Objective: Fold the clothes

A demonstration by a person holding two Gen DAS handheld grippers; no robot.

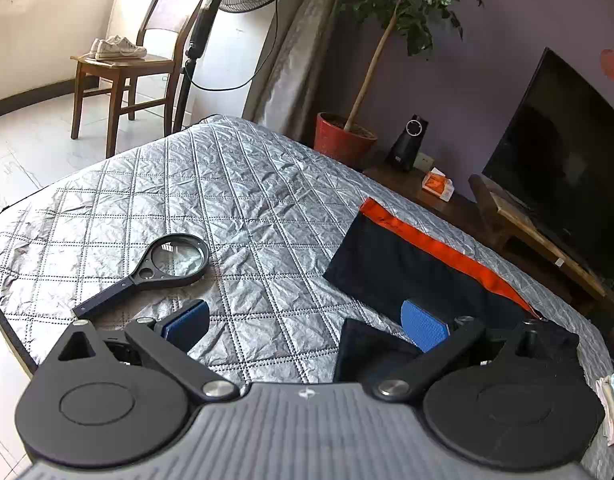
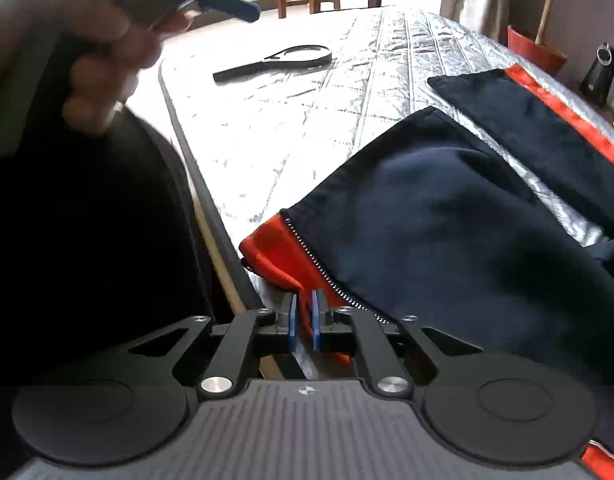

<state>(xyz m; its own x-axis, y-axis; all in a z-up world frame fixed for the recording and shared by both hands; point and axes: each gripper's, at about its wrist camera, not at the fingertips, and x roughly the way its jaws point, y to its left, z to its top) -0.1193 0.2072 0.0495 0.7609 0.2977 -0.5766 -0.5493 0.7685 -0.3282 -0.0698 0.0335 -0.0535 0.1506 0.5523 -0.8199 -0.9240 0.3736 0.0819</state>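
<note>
A dark navy jacket with orange trim [image 1: 419, 264] lies on the silver quilted surface [image 1: 235, 200]. My left gripper [image 1: 305, 326] is open and empty above the surface; its right pad [image 1: 423, 326] hovers over a dark fold of the jacket. In the right wrist view the jacket [image 2: 447, 216] lies bunched near the surface's front edge, with a zipper beside an orange part [image 2: 275, 252]. My right gripper [image 2: 304, 320] is shut on that orange fabric. The left gripper, held in a hand, shows blurred at the top left of the right wrist view [image 2: 227, 4].
A black magnifying glass [image 1: 155, 272] lies on the surface left of the jacket; it also shows in the right wrist view [image 2: 275, 62]. Beyond are a wooden chair with shoes [image 1: 119, 72], a fan stand [image 1: 199, 40], a potted plant [image 1: 343, 136] and a television [image 1: 563, 160].
</note>
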